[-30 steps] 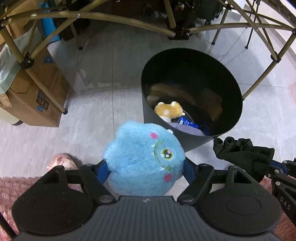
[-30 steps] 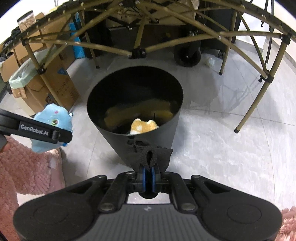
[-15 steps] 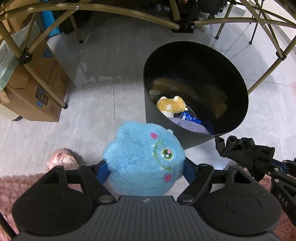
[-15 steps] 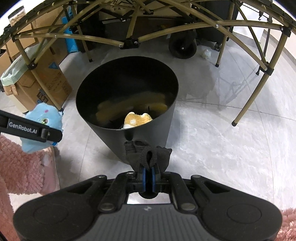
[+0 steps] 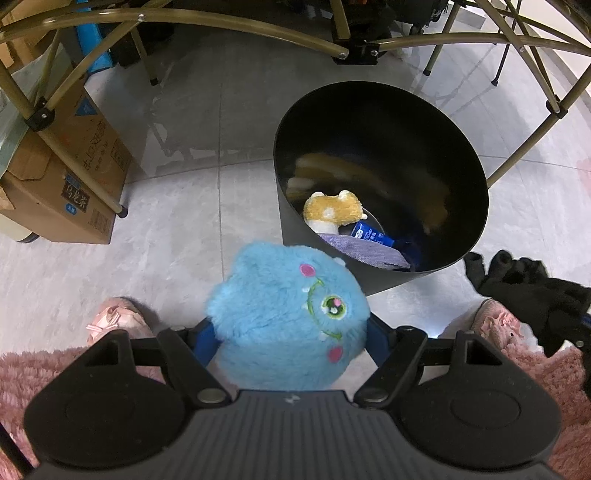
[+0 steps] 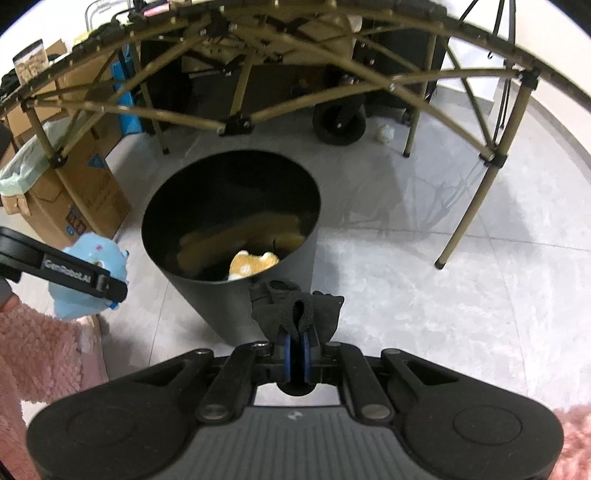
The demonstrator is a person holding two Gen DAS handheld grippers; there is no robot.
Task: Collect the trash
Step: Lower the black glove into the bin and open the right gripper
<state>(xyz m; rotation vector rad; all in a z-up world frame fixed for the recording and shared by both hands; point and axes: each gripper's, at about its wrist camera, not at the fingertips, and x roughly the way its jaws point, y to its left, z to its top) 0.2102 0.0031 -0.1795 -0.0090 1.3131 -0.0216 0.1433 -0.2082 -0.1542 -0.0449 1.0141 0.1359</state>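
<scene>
A black round bin (image 5: pixel 458 162) (image 6: pixel 280 295) stands on the grey tile floor. Inside lie an orange plush toy (image 5: pixel 332 208) (image 6: pixel 253 264), a blue packet (image 5: pixel 371 232) and a purple cloth (image 5: pixel 365 253). My left gripper (image 5: pixel 290 336) is shut on a fluffy blue plush toy (image 5: pixel 288 314) (image 6: pixel 86 275), held just short of the bin's near-left side. My right gripper (image 6: pixel 295 345) is shut on a black glove (image 6: pixel 295 312) (image 5: pixel 532 291), which hangs by the bin's near side, below its rim.
Cardboard boxes (image 5: pixel 62 184) (image 6: pixel 74 192) stand left of the bin. A tan folding frame (image 5: pixel 236 18) (image 6: pixel 236 122) arches over the floor behind it, with legs to the right. A person's pink slippers (image 5: pixel 118 319) and fuzzy pink sleeves (image 6: pixel 40 350) lie near the bottom edge.
In the right wrist view the bin has slid away and up-frame as my right gripper drew back and rose with the glove. The left gripper keeps its place with the blue toy.
</scene>
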